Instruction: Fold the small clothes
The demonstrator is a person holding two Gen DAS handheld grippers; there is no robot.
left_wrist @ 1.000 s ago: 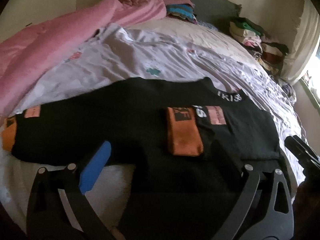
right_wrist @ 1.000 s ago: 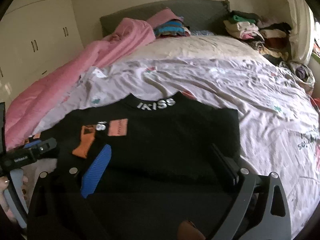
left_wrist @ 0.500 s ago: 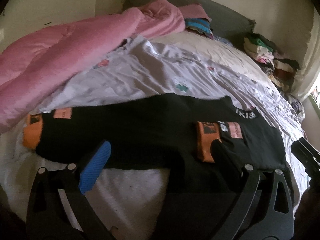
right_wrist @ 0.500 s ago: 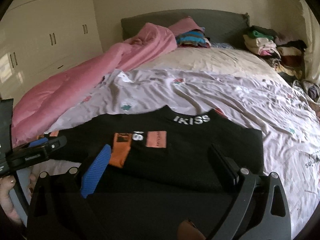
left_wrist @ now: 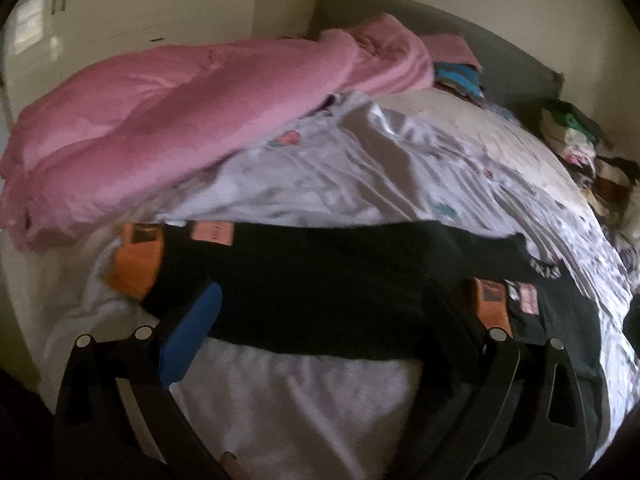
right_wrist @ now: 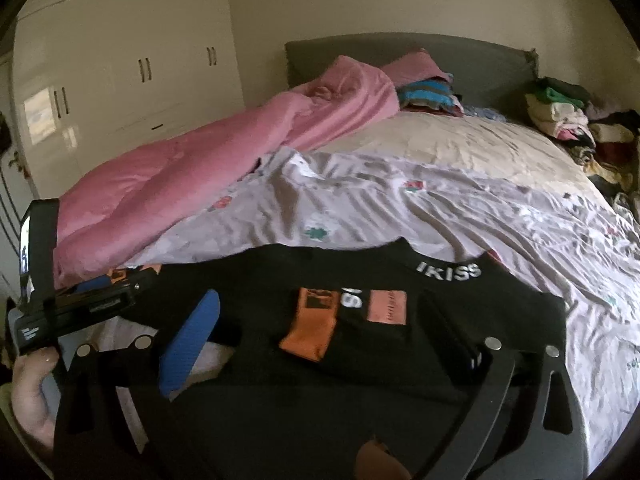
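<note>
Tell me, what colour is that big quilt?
Pink; the quilt shows best in the left wrist view.

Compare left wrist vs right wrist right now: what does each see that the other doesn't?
Only the left wrist view shows the far sleeve's orange cuff in full, stretched toward the pink duvet.

Only the right wrist view shows the left gripper with the hand holding it, and the readable IKISS collar.

Both show the black sweater laid across the bedsheet, one sleeve folded over its chest, the pink duvet, the clothes pile by the headboard, and open jaws; the right gripper holds nothing.
</note>
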